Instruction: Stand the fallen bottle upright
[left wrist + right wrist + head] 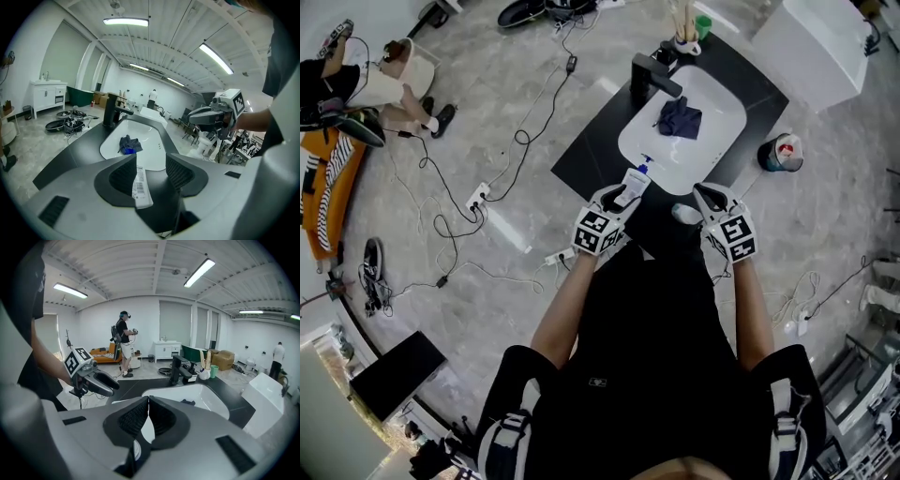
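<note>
A white pump bottle (634, 184) with a blue nozzle sits at the near rim of the white sink (717, 103), on the black counter (591, 150). My left gripper (619, 195) is around it with the jaws open. In the left gripper view the bottle (140, 185), barcode up, leans on the left pad, and a clear gap separates it from the right pad. Its length runs along the jaws, flat base toward the camera. My right gripper (703, 193) is shut and empty, off to the bottle's right; its pads meet in the right gripper view (147, 401).
A dark blue cloth (680, 117) lies in the sink below the black faucet (654, 77). A cup of toothbrushes (684, 37) stands behind it. A small white lump (684, 214) rests by my right gripper. A bin (781, 152) and cables (487, 197) are on the floor.
</note>
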`<state>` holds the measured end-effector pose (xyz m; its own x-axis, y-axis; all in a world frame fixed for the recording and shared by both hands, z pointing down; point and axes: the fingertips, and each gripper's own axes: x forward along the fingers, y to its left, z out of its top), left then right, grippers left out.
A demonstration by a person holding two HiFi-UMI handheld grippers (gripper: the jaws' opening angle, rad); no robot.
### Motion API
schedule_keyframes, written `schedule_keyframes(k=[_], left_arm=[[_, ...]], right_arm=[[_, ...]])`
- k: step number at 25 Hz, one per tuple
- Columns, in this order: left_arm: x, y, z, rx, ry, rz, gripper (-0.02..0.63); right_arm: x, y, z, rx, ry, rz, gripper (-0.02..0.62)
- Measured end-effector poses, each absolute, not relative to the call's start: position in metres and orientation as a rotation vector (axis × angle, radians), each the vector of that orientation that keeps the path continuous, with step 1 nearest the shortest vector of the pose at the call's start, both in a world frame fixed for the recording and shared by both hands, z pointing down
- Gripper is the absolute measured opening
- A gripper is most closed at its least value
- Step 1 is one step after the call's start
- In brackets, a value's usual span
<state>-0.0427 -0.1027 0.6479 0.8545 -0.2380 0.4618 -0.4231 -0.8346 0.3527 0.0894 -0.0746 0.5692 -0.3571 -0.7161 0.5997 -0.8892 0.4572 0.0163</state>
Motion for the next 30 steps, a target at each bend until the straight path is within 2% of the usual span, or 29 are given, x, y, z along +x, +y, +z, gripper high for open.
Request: schedule_keyframes(k=[13,22,30], left_arm=[[-0.017,-0.13,0.694,2.484,-0.586,0.748,0.322],[-0.011,-0.135,0.744,2.369,-0.674,1.003,0.327],[-0.004,-0.142,0.758,2.322,-0.724,1.147,0.342]], right_arm=[[0.11,-0.088,0.587,1.261,-2.209,0.574,0.061],[0.126,-0.088,0.601,1.233,-2.2,0.652,0.061],[0.128,-0.085,0.609,1.192,-2.192,0.669,0.061]])
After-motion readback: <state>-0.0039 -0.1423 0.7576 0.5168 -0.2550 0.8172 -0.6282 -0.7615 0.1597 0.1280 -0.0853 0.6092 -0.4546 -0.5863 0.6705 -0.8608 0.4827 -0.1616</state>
